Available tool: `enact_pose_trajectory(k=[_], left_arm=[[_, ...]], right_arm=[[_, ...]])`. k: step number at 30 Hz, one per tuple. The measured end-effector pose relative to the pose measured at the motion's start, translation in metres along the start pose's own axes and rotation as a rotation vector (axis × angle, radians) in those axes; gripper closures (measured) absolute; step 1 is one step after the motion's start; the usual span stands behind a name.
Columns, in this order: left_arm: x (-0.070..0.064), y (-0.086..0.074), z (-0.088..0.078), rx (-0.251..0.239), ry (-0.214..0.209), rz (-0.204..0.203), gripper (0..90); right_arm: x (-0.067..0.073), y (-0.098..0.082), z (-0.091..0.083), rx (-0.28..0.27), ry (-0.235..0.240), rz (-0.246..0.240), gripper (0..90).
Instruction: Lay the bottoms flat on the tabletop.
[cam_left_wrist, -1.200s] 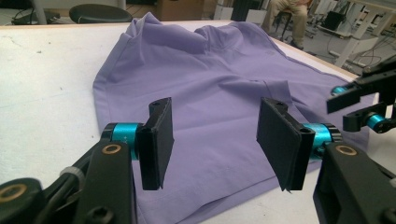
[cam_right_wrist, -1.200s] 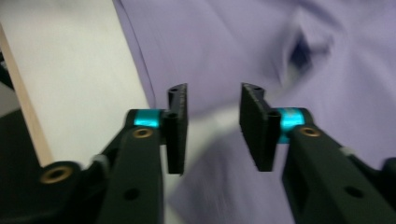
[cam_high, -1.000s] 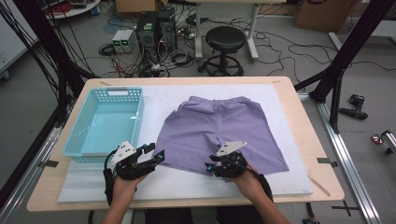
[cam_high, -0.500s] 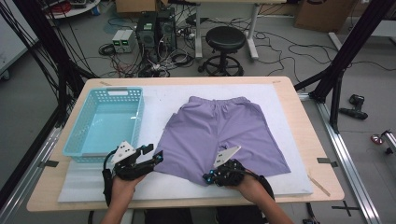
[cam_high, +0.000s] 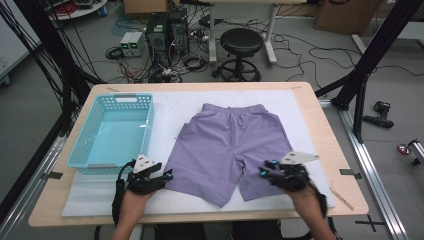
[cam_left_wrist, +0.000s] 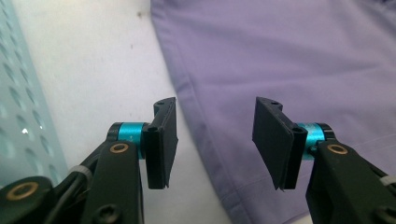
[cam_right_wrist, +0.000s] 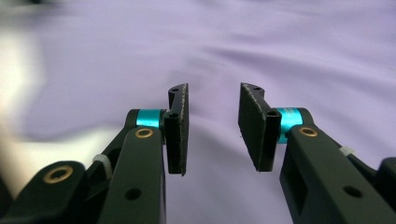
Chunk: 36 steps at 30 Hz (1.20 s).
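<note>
Both grippers gape open, empty: left gripper (cam_high: 167, 176) at the purple shorts' (cam_high: 230, 145) seven o'clock hem, right gripper (cam_high: 263, 169) over the four o'clock leg. White mat (cam_high: 165, 115), wooden table (cam_high: 320, 120).

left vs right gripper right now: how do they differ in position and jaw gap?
The left gripper sits at the outer side hem of the purple shorts, one jaw over the white mat; the right gripper is wholly over fabric at the other leg. The left gripper's jaws gape wider than the right gripper's. The left gripper is beside the blue basket; the right gripper is far from it. Both are open, holding nothing.
</note>
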<state>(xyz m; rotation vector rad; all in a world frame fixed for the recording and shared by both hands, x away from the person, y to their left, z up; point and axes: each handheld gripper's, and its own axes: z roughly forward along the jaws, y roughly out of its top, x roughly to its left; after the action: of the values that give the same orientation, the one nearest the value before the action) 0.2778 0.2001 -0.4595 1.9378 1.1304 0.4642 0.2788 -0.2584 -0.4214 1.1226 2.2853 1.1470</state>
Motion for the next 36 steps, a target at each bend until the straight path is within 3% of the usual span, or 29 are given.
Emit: enact_pose_trajectory(k=[3, 7, 8, 11, 13, 16, 17, 20, 27, 28, 30, 31, 33, 36], left_arm=[[-0.002, 0.001, 0.002, 0.026, 0.001, 0.017, 52.3], [-0.007, 0.001, 0.003, 0.043, 0.033, 0.032, 56.0], [-0.008, 0.0, 0.002, 0.042, 0.034, 0.032, 60.0], [-0.013, -0.002, -0.002, 0.05, -0.004, 0.069, 88.2], [-0.015, -0.002, -0.005, 0.066, -0.025, 0.068, 88.7], [-0.016, -0.006, -0.015, 0.085, -0.06, 0.042, 88.9], [-0.016, -0.007, -0.018, 0.083, -0.067, 0.031, 88.8], [-0.016, -0.011, -0.031, 0.084, -0.098, 0.013, 88.9], [-0.017, -0.019, -0.055, 0.058, -0.229, -0.011, 88.5], [-0.017, -0.018, -0.055, 0.051, -0.233, -0.003, 86.5], [-0.016, -0.014, -0.053, 0.016, -0.234, -0.01, 68.2], [-0.015, -0.011, -0.052, -0.012, -0.226, -0.016, 63.2], [-0.014, -0.004, -0.048, -0.067, -0.216, -0.027, 57.2], [-0.014, 0.011, -0.039, -0.141, -0.203, -0.021, 52.1]], right_arm=[[-0.03, -0.019, -0.021, 0.021, -0.133, 0.075, 63.1], [-0.045, -0.039, -0.032, 0.081, -0.189, 0.094, 58.9], [-0.046, -0.043, -0.033, 0.098, -0.197, 0.093, 57.3], [-0.049, -0.052, -0.035, 0.143, -0.232, 0.089, 53.1], [-0.052, -0.057, -0.039, 0.149, -0.245, 0.11, 53.6], [-0.057, -0.064, -0.043, 0.173, -0.227, 0.142, 68.8], [-0.057, -0.065, -0.046, 0.176, -0.211, 0.133, 84.5], [-0.054, -0.065, -0.052, 0.21, -0.157, 0.089, 89.3], [-0.042, -0.073, -0.081, 0.213, -0.09, 0.04, 88.9], [-0.042, -0.074, -0.082, 0.212, -0.078, 0.039, 87.5], [-0.043, -0.073, -0.081, 0.197, -0.082, 0.05, 76.3], [-0.045, -0.072, -0.08, 0.18, -0.083, 0.065, 73.2], [-0.048, -0.067, -0.076, 0.129, -0.092, 0.092, 65.5], [-0.052, -0.057, -0.065, 0.094, -0.114, 0.114, 62.1]])
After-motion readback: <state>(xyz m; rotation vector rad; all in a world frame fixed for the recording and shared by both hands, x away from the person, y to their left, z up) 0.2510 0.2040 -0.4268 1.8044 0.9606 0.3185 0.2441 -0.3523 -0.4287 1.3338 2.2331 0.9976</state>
